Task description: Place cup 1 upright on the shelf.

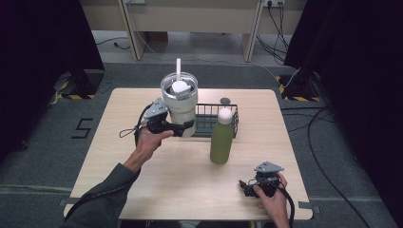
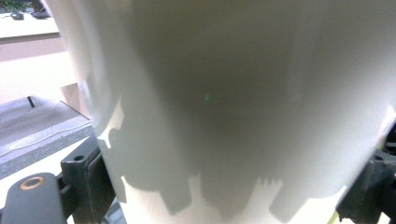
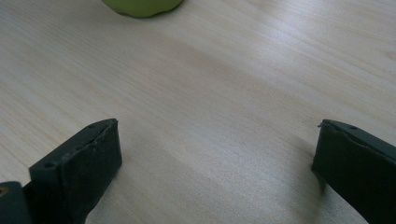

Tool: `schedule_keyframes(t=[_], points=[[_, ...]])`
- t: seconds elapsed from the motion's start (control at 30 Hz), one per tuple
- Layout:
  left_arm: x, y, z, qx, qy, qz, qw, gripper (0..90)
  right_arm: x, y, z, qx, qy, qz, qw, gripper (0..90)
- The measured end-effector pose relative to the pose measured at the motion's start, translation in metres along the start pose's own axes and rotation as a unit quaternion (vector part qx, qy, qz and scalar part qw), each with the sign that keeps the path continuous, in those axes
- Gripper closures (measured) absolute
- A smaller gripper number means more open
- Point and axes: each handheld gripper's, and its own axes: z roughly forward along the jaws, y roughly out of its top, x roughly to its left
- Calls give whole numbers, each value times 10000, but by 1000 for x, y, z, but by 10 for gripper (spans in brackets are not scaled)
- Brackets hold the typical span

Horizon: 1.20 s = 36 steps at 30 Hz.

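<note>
Because the left gripper [image 1: 183, 128] had its jaws set on either side of the white tumbler [image 1: 180, 105], low on its wall, the cup stood upright near the middle of the table [image 1: 142, 185], toward the far edge, just in front of the black wire basket [image 1: 216, 122]. In the left gripper view the tumbler's pale wall [image 2: 224, 102] lay between the two black jaws, one at each lower corner, pinching it. A low grip of this kind probably kept the clear lid and the white straw [image 1: 178, 69] free of the tool and the weight under control; whether the base rested on the wood or hung just above it could not be told. The green bottle [image 1: 222, 140], white-capped, stood upright just beside the basket's near right corner, apart from the tumbler, and so posed little risk of a knock. The right gripper [image 1: 244, 186] rested near the table's near right corner, its jaws spread wide over bare wood with nothing between them, as the right gripper view confirmed; the bottle's base [image 3: 140, 7] lay well ahead of it. Parked there, it seemed to wait its turn while staying out of the left arm's path.
</note>
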Motion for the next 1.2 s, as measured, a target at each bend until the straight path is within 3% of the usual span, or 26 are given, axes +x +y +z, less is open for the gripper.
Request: schedule_keyframes(t=[0.03, 0.07, 0.13, 0.63, 0.87, 1.0, 1.2], points=[[1, 2, 3, -21, -19, -55, 10000, 114, 0, 0, 0, 3, 2, 2, 10000, 15], [5, 4, 5, -52, -19, 71, 10000, 115, 0, 0, 0, 2, 3, 2, 10000, 14], [5, 6, 10, -70, 5, -175, 9998, 115, 0, 0, 0, 3, 2, -1, 10000, 14], [23, 10, 43, -161, 133, -341, 9992, 114, 0, 0, 0, 4, 9, -11, 10000, 14], [32, 7, 53, -97, 326, -239, 9991, 114, 0, 0, 0, 8, 14, -24, 10000, 15], [38, 2, 57, -104, 377, -427, 9983, 114, 0, 0, 0, 8, 18, -26, 10000, 14], [43, -2, 62, -208, 405, -478, 9978, 114, 0, 0, 0, 4, 32, -28, 10000, 14]])
